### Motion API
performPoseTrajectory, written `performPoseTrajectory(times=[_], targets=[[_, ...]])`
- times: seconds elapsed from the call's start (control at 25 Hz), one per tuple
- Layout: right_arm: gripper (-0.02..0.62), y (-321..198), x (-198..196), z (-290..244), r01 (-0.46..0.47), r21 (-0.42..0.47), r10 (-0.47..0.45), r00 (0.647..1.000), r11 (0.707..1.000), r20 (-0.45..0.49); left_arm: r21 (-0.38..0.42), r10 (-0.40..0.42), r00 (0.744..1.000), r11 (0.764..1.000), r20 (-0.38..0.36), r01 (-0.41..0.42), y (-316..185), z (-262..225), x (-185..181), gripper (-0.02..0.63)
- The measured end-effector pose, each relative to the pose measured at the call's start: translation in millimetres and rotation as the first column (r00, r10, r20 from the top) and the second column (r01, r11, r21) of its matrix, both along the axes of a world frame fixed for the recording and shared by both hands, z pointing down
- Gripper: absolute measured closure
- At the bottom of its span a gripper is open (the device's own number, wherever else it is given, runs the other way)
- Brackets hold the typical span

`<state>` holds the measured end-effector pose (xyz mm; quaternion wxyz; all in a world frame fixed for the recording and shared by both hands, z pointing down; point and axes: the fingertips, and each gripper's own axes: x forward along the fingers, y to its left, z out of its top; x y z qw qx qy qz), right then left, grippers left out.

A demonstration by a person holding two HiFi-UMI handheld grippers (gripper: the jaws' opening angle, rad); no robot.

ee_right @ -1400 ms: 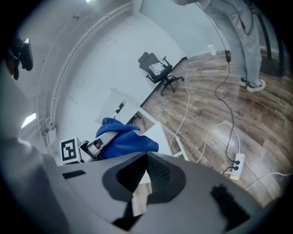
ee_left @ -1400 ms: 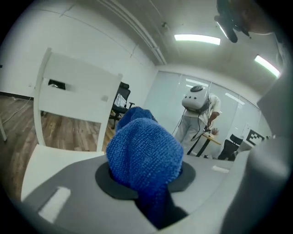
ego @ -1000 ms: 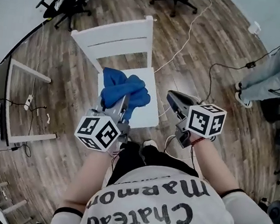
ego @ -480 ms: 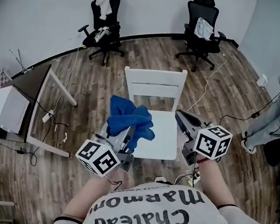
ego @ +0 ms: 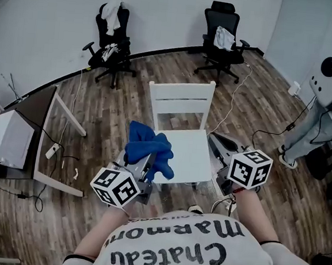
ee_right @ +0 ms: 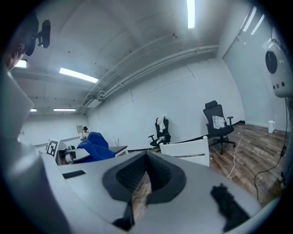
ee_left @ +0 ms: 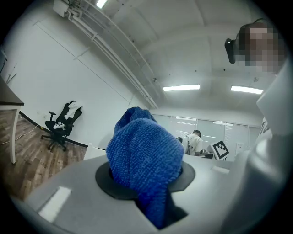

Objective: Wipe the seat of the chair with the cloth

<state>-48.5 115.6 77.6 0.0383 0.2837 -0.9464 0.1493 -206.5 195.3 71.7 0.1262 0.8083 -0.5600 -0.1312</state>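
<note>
A white wooden chair (ego: pixel 183 147) stands on the floor in front of me, its backrest (ego: pixel 181 102) on the far side. My left gripper (ego: pixel 145 166) is shut on a bunched blue cloth (ego: pixel 147 149), held over the seat's left edge. In the left gripper view the blue cloth (ee_left: pixel 143 162) bulges out between the closed jaws and fills the centre. My right gripper (ego: pixel 218 146) is shut and empty, just off the seat's right edge. The right gripper view shows the right gripper (ee_right: pixel 143 182) with jaws together, the chair backrest (ee_right: pixel 185 150) beyond and the blue cloth (ee_right: pixel 95 146) to the left.
Two black office chairs (ego: pixel 111 44) (ego: pixel 222 40) with clothes on them stand by the far wall. A desk (ego: pixel 30 127) is at the left with a white box (ego: pixel 5 138). Cables (ego: pixel 233 91) run across the wood floor. A white robot (ego: pixel 325 102) stands at the right.
The head view has tilted up, so more of the room shows. The left gripper with the cloth has shifted left, from over the seat to its left edge. Both grippers stay shut.
</note>
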Motion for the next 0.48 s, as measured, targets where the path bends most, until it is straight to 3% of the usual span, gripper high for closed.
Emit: performPoseTrajectory(times=[0.48], targets=[[0.583,25.8,-3.6,20.1,-0.040,-0.038,0.038,0.998,0.998,-0.051,-0.025,0.072,0.997,0.997,-0.020,-0.073,20.9,10.7,3.2,0.480]])
